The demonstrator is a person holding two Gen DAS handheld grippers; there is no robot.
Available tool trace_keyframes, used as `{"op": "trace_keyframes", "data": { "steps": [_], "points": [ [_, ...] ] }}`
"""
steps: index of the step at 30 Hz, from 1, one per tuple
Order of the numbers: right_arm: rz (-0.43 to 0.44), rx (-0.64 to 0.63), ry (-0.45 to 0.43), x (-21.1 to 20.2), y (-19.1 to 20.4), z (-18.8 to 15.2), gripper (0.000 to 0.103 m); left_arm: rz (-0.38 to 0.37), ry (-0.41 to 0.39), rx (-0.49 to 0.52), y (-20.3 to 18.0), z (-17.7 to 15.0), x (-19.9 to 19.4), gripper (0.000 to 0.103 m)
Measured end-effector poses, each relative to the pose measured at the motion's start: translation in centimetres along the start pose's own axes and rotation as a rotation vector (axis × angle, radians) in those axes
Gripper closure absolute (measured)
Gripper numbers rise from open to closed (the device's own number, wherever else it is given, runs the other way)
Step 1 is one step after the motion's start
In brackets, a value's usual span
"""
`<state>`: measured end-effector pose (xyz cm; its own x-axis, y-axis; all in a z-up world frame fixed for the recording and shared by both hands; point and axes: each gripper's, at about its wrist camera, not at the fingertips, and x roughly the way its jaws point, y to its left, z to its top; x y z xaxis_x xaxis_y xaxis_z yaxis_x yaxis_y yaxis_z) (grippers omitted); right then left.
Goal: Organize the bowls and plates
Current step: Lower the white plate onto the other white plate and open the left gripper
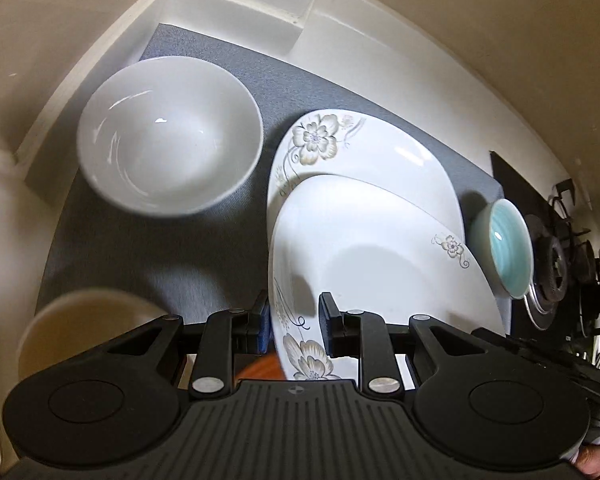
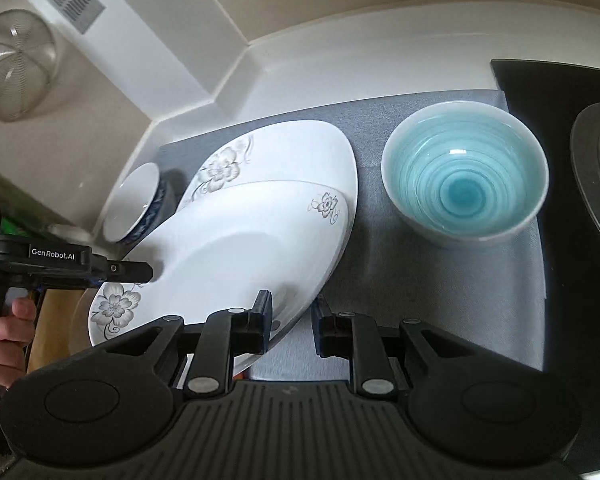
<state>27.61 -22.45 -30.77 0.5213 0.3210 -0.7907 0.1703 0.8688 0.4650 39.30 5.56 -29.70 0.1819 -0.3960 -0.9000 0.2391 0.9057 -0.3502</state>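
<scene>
Two white floral plates lie stacked on a grey mat (image 1: pixel 148 248): the upper plate (image 1: pixel 380 264) (image 2: pixel 236 256) rests tilted on the lower plate (image 1: pixel 380 152) (image 2: pixel 300 148). My left gripper (image 1: pixel 293 320) straddles the upper plate's near rim, jaws a plate's width apart; it also shows in the right wrist view (image 2: pixel 136 272). My right gripper (image 2: pixel 293 322) is open beside the plates' right edge, its left finger over the rim. A white bowl (image 1: pixel 168 136) (image 2: pixel 134 204) stands left of the plates, a turquoise bowl (image 2: pixel 464 176) (image 1: pixel 508 248) to the right.
A cream bowl (image 1: pixel 80 328) sits at the near left. A black stove (image 1: pixel 560 264) (image 2: pixel 580 120) with a burner borders the mat on the right. White backsplash walls (image 1: pixel 228 4) close the counter corner behind. A wire strainer (image 2: pixel 12 64) hangs upper left.
</scene>
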Motion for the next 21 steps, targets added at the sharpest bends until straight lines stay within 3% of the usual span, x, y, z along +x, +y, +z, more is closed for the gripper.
{"op": "trace_keyframes", "data": {
  "steps": [9, 18, 21],
  "points": [
    [-0.007, -0.072, 0.050, 2.5, -0.1, 2.9, 0.081, 0.053, -0.007, 0.000, 0.1, 1.7, 1.2, 0.077],
    [-0.121, -0.106, 0.007, 3.7, 0.3, 4.7, 0.083, 0.016, 0.005, -0.050, 0.8, 1.3, 2.4, 0.076],
    [-0.173, -0.151, -0.013, 3.7, 0.7, 4.7, 0.083, 0.053, -0.004, -0.009, 0.2, 1.3, 2.8, 0.079]
  ]
}}
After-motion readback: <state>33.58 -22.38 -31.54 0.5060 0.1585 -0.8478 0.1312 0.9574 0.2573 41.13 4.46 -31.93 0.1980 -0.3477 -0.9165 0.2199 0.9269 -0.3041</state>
